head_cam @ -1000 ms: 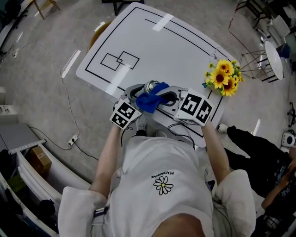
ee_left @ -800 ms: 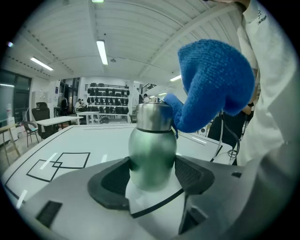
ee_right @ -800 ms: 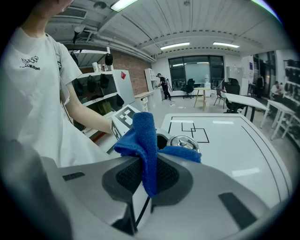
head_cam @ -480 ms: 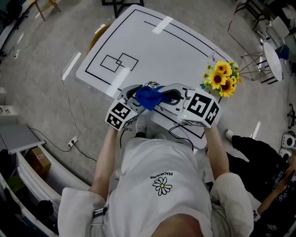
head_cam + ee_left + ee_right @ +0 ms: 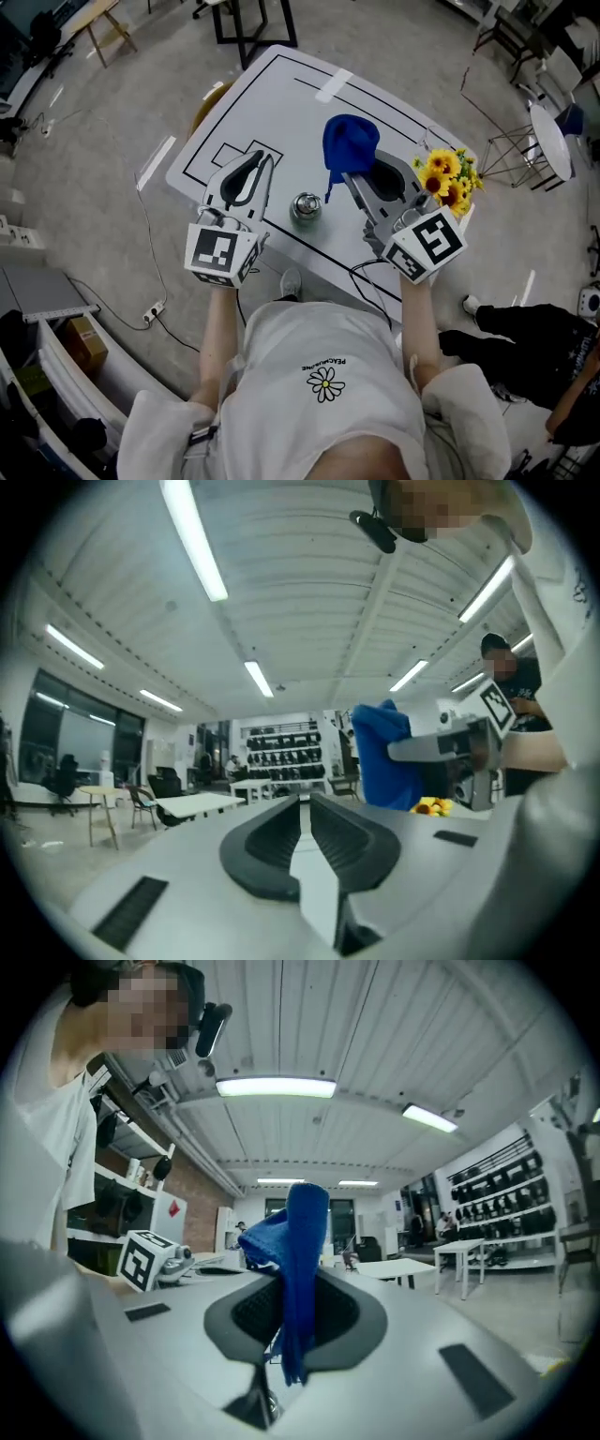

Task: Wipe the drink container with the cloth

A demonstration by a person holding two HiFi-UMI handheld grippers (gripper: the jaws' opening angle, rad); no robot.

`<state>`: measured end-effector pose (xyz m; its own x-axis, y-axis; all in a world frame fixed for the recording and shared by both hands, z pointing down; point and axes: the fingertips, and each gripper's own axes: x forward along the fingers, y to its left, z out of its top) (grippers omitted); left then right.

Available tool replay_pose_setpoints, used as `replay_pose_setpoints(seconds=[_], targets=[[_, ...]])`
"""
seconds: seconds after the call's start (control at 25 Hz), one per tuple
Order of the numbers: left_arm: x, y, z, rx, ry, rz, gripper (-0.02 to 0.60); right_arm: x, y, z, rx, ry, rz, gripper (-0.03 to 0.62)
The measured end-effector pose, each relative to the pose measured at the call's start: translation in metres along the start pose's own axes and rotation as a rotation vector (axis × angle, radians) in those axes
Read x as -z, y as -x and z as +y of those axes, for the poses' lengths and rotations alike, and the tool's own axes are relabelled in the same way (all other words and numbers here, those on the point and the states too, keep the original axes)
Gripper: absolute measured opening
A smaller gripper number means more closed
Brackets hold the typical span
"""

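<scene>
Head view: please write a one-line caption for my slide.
Right tongs grip the blue cloth above the table; left tongs, just closed, empty; drink container between.

Below me stands a white table (image 5: pixel 281 103) marked with black lines, with a strip of pale tape (image 5: pixel 330 84) near its twelve o'clock edge and a bunch of yellow sunflowers (image 5: pixel 448 173) at its three o'clock edge. On the grey floor I see a white power strip (image 5: pixel 155 307) at eight o'clock, a brown cardboard box (image 5: pixel 82 337) further out that way, and a person in dark clothes (image 5: pixel 525 328) at four o'clock.
</scene>
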<state>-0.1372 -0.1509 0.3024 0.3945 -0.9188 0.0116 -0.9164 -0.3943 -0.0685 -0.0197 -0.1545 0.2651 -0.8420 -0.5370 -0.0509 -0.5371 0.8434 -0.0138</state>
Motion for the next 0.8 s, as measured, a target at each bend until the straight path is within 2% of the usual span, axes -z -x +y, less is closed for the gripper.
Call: replay_pose_setpoints(seconds=[0.12, 0.2, 0.32, 0.56, 0.8], targets=[[-0.027, 0.005, 0.002, -0.124, -0.020, -0.065, 0.007, 0.000, 0.013, -0.004, 0.084, -0.006, -0.073, 0.041], [-0.033, 0.009, -0.004, -0.167, -0.040, -0.086, 0.000, 0.004, 0.022, -0.002, 0.130, -0.006, -0.100, 0.041], [-0.028, 0.010, -0.018, -0.191, -0.086, -0.073, -0.002, 0.017, 0.034, 0.003, 0.173, -0.008, -0.103, 0.041], [-0.017, 0.013, -0.024, -0.218, -0.067, -0.064, -0.002, 0.039, 0.049, 0.008, 0.206, -0.004, -0.064, 0.041], [-0.020, 0.019, -0.024, -0.247, -0.076, -0.067, -0.002, 0.033, 0.052, 0.008, 0.201, 0.023, -0.072, 0.041]])
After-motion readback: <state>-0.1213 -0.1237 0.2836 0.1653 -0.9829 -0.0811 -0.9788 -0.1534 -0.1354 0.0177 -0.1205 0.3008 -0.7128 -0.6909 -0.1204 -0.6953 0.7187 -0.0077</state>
